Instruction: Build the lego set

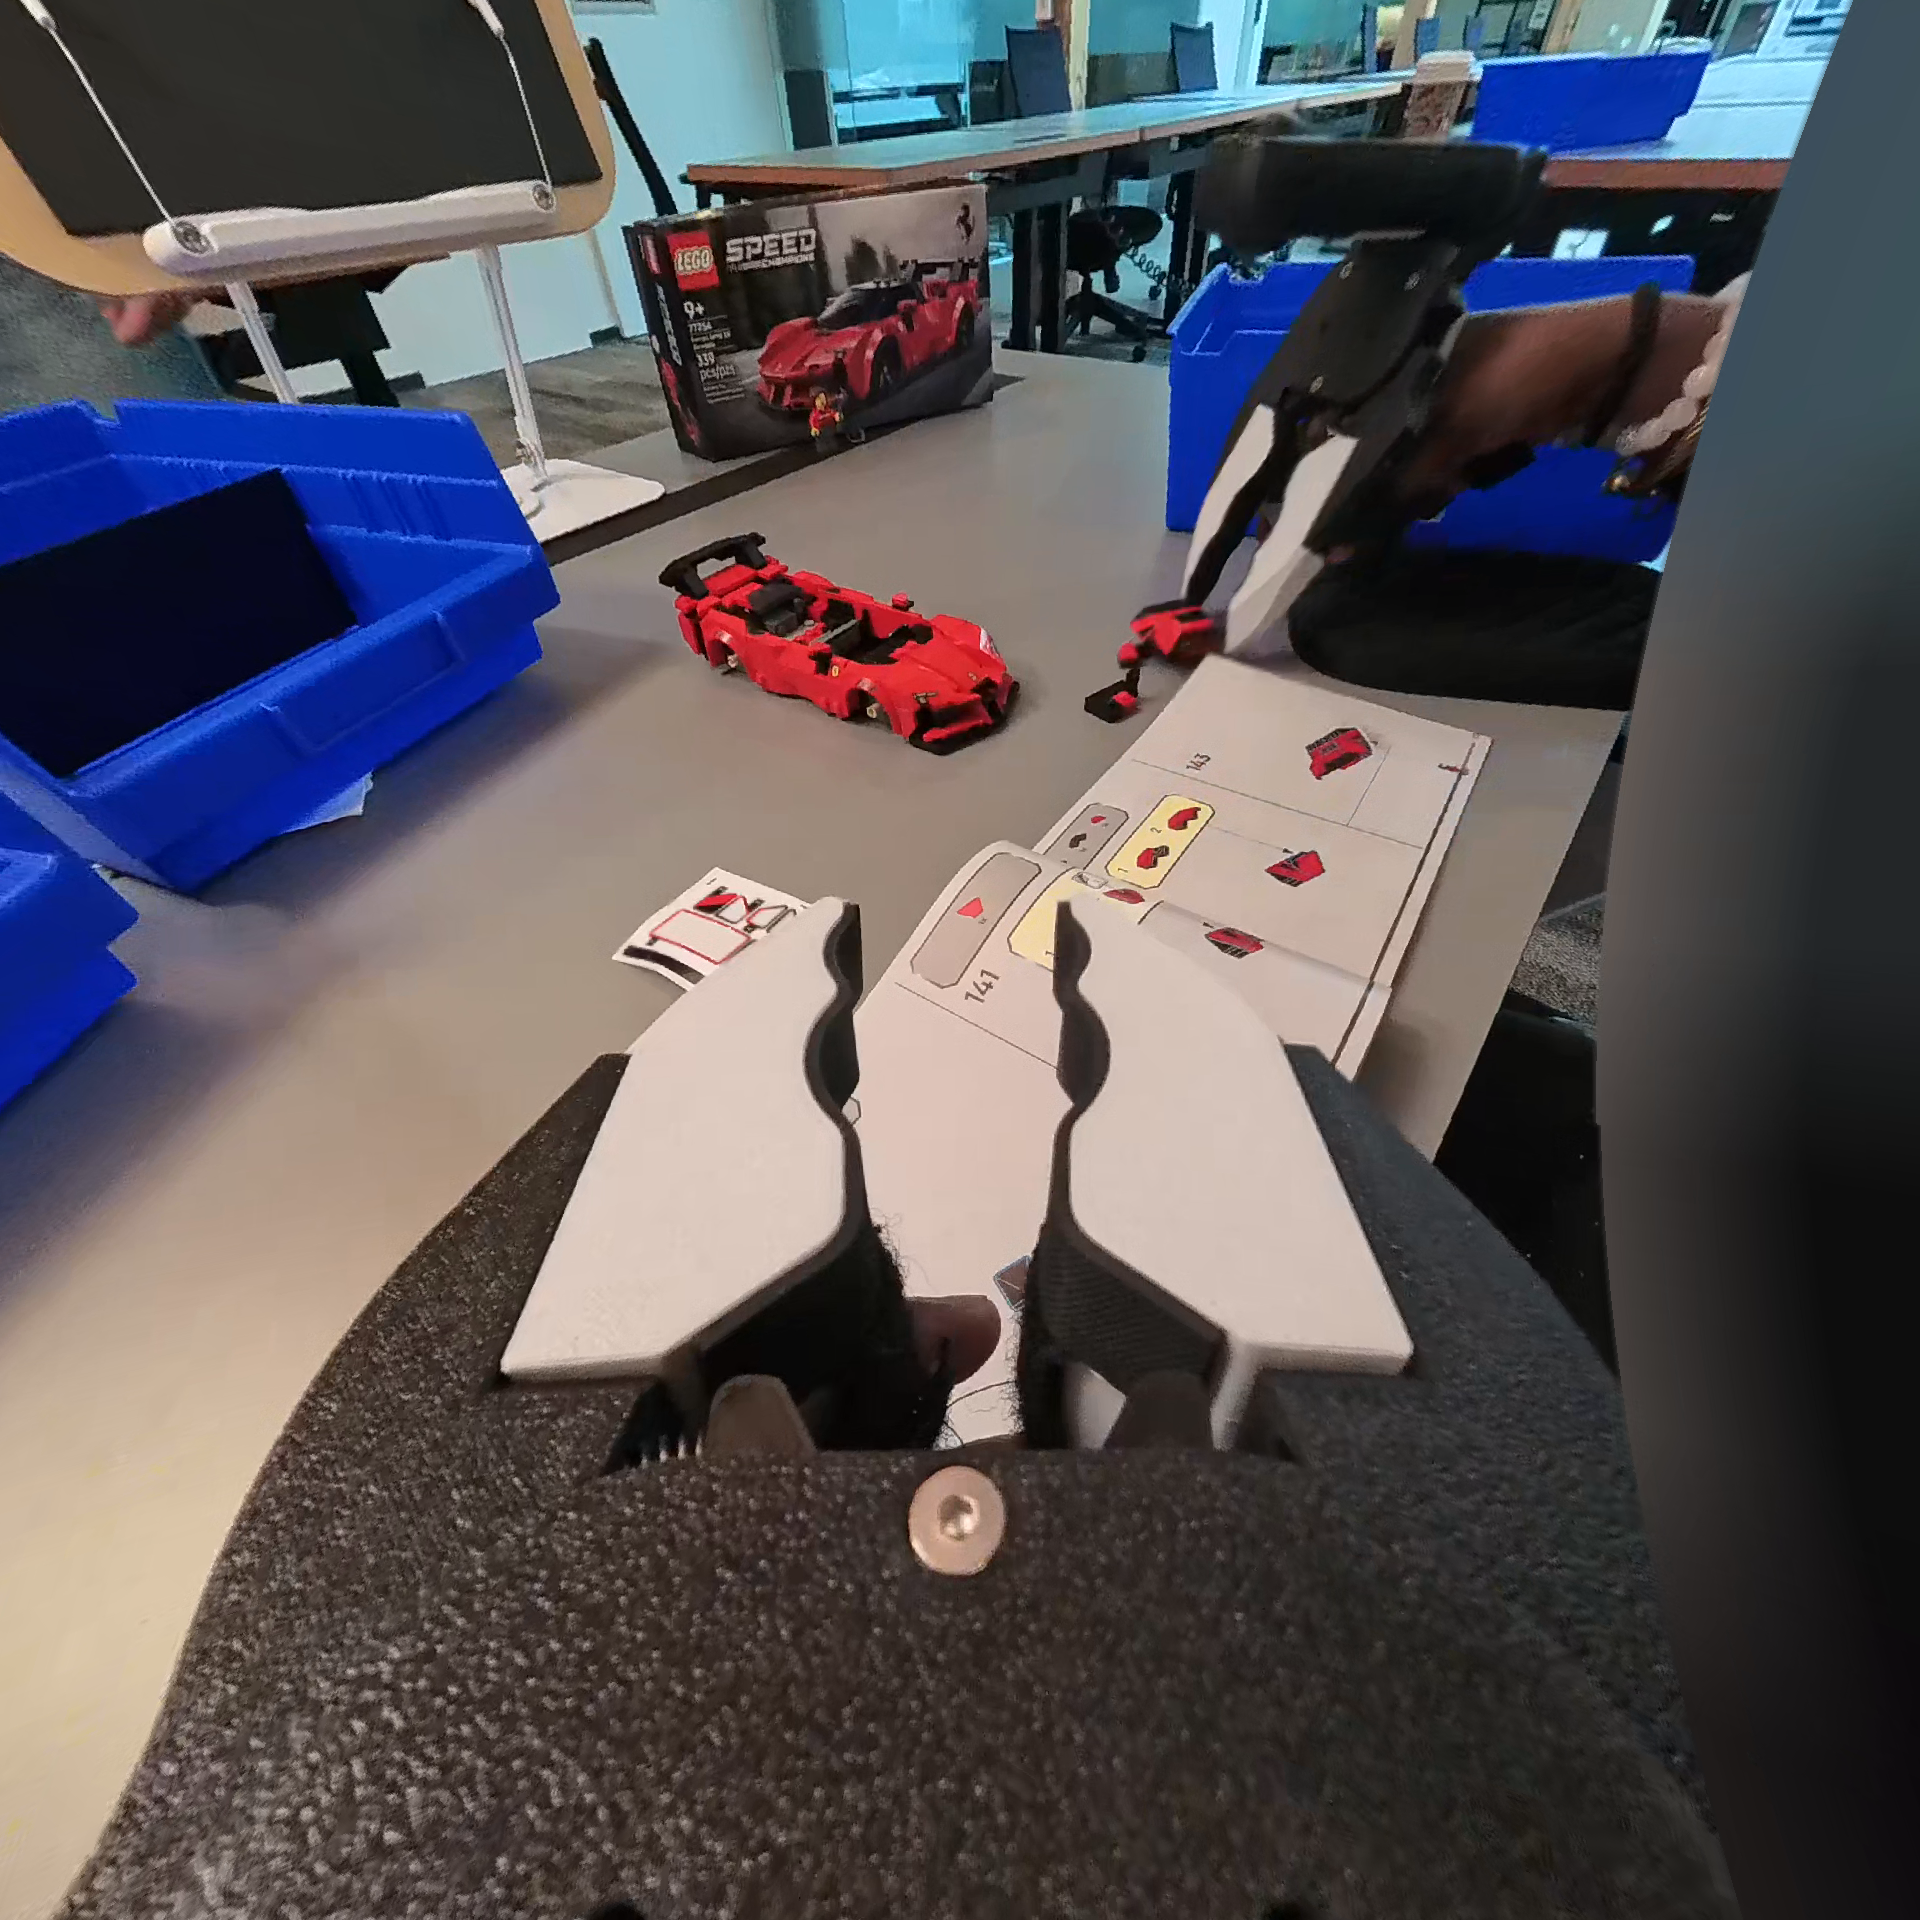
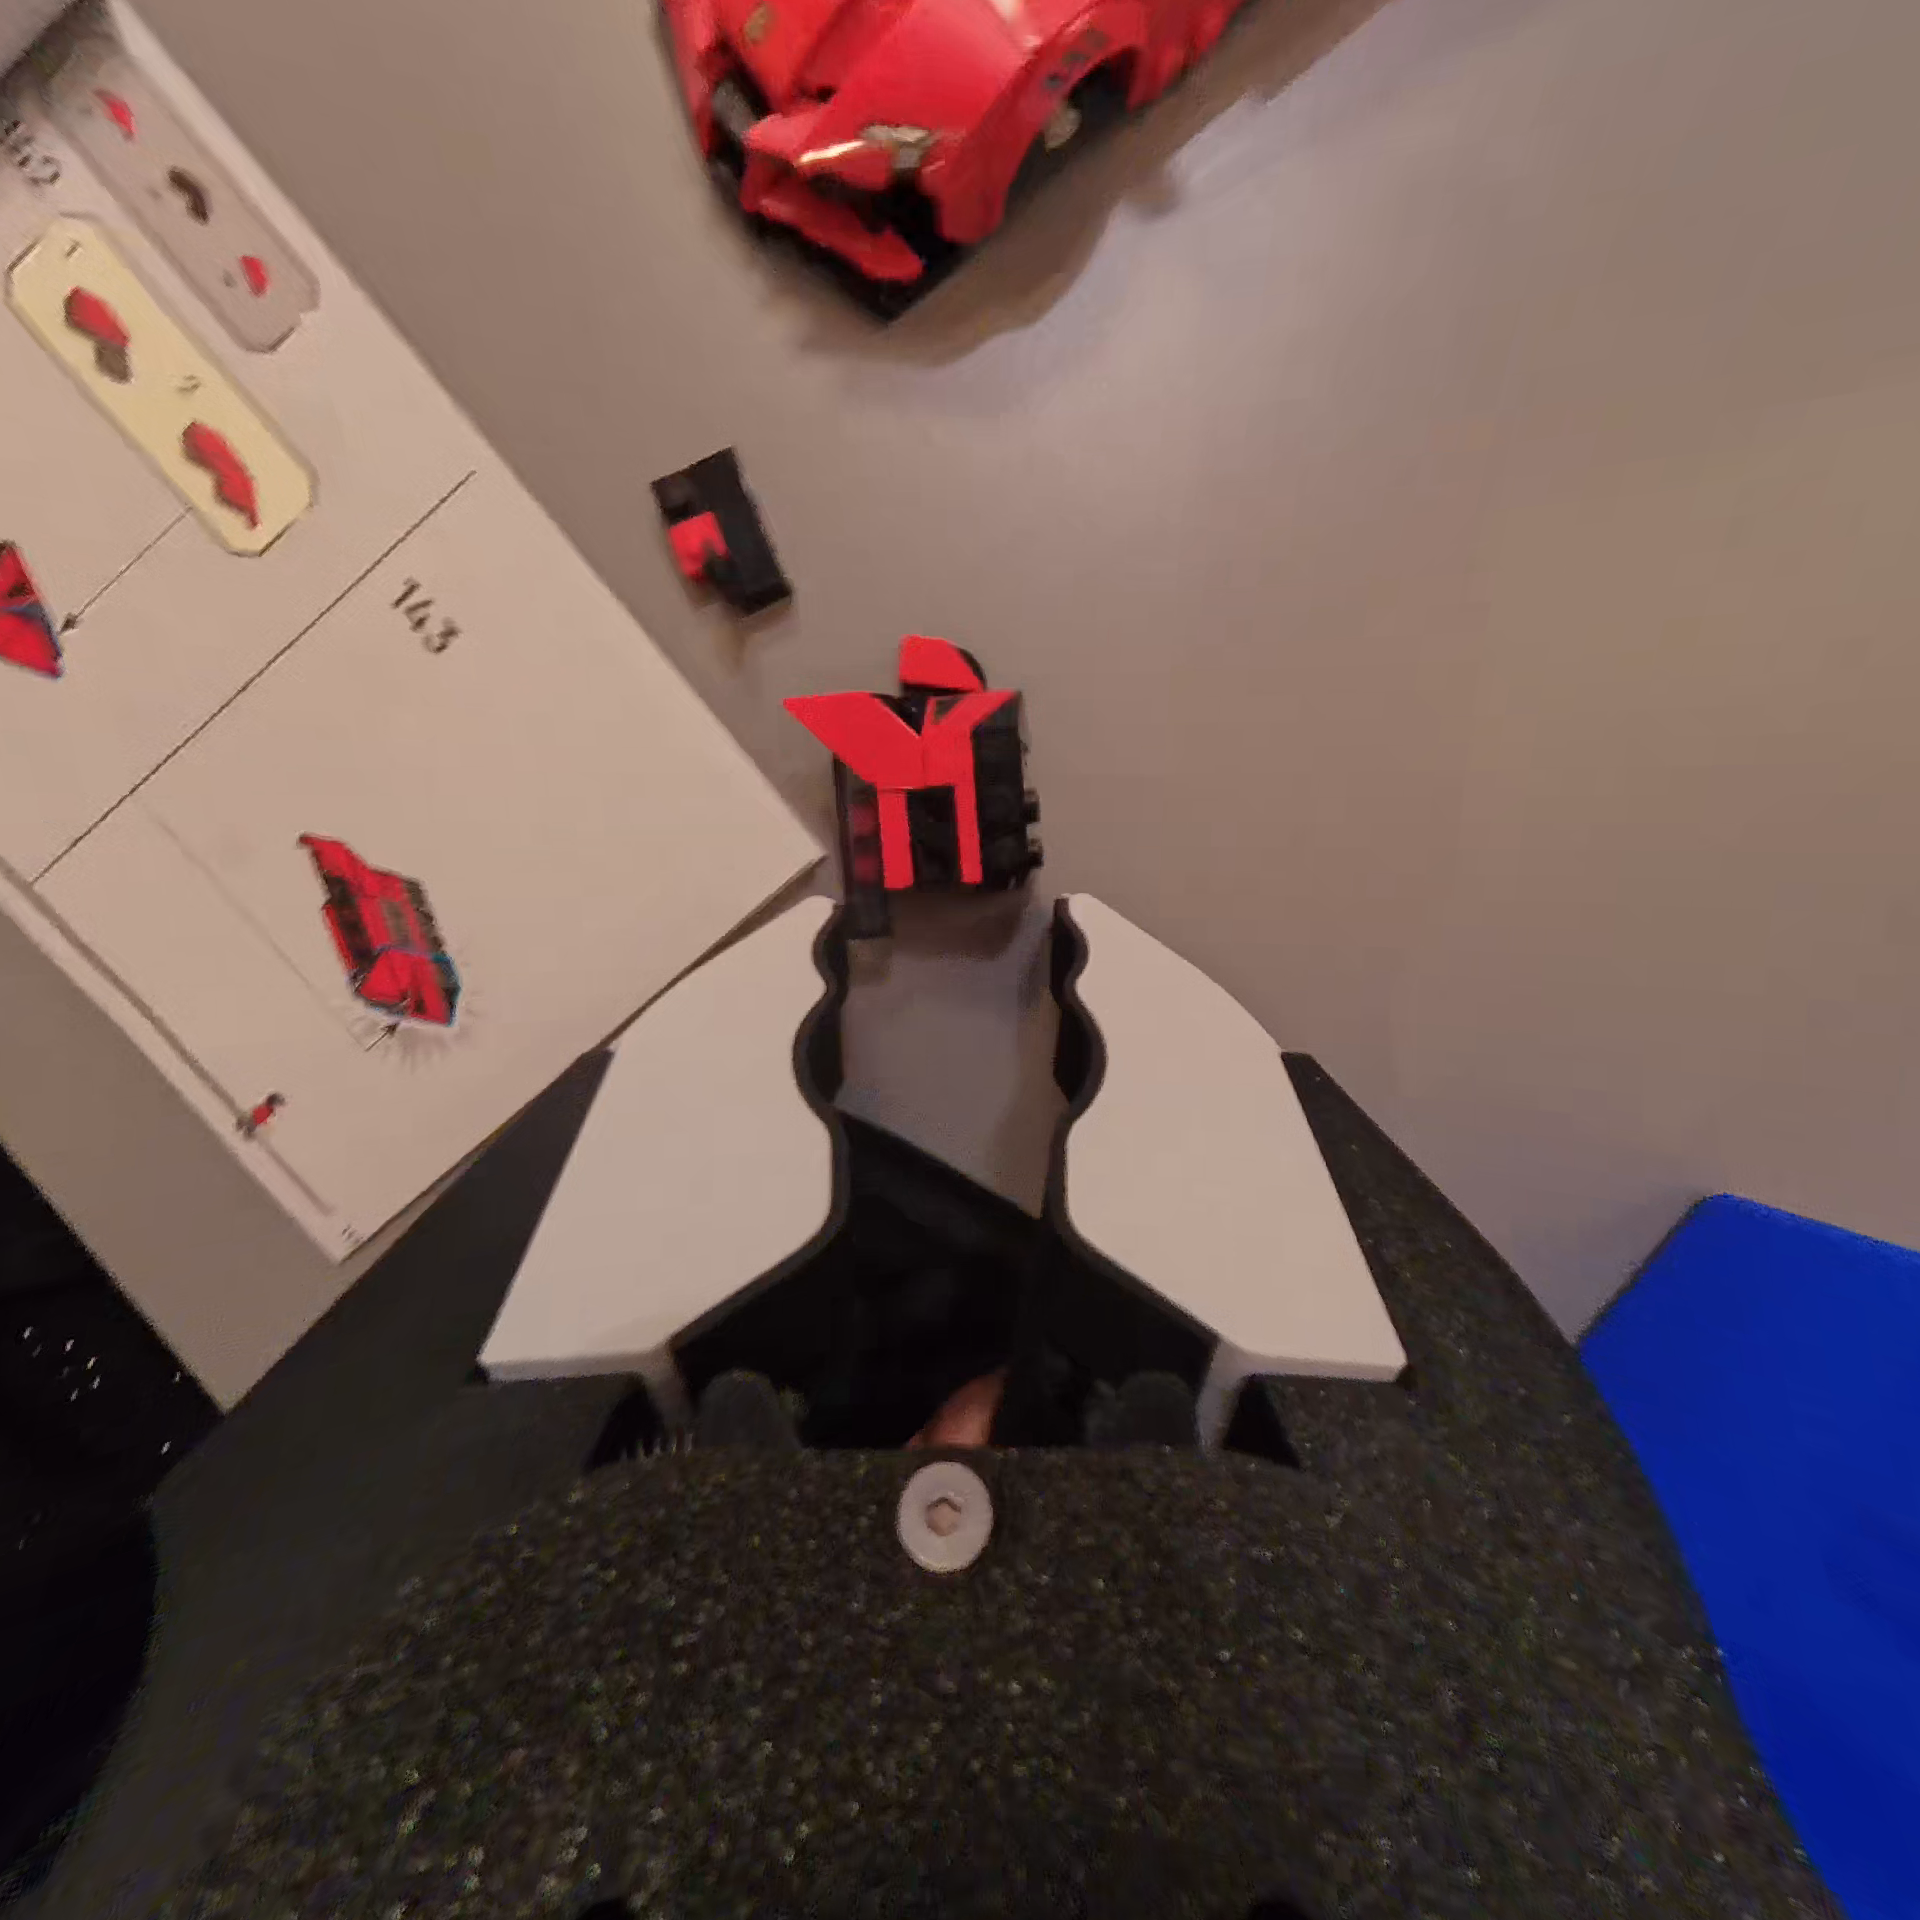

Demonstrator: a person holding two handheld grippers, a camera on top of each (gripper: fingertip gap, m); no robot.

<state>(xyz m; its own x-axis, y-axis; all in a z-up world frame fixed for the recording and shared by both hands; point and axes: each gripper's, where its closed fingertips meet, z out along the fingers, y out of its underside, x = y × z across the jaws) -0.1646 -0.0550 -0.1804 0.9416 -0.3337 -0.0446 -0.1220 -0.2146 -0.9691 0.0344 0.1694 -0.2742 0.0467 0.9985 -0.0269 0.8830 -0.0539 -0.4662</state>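
Two grippers, both spread and empty. Left gripper [image 1: 958,914] low and level over the open instruction booklet [image 1: 1288,831], aimed across the grey table [image 1: 416,1039]. Right gripper [image 2: 948,909] pitched steeply down, tips just short of a red-and-black sub-assembly [image 2: 935,790] lying beside the booklet's corner, apart from a smaller black-and-red piece [image 2: 719,530]. Seen only from the left: set box [image 1: 821,322], blue bins [image 1: 260,623], sticker sheet [image 1: 707,925]. Red car [image 1: 842,644] mid-table, long axis diagonal, nose toward the booklet.
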